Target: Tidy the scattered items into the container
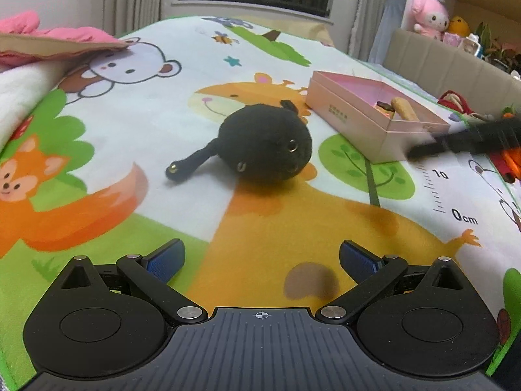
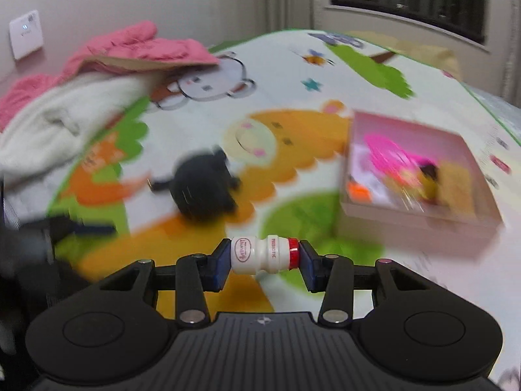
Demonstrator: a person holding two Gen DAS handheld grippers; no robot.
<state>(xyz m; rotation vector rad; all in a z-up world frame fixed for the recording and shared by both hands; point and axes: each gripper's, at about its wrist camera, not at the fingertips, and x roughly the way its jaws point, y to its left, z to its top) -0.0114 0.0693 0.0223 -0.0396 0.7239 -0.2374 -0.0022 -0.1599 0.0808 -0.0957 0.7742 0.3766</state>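
A black round plush toy (image 1: 264, 145) with a strap lies on the cartoon play mat, ahead of my left gripper (image 1: 262, 260), which is open and empty. A pink open box (image 1: 374, 120) sits to the toy's right and holds several small items. My right gripper (image 2: 262, 257) is shut on a small white bottle with a red cap (image 2: 260, 255), held sideways above the mat. In the blurred right wrist view the box (image 2: 420, 215) is ahead right and the plush toy (image 2: 203, 187) ahead left. The right gripper's blurred tip (image 1: 469, 140) shows beside the box.
Pink and white cloths (image 2: 81, 97) lie at the mat's far left. A cardboard box with plush toys (image 1: 429, 16) stands at the far right. Red and orange items (image 1: 504, 166) lie at the mat's right edge.
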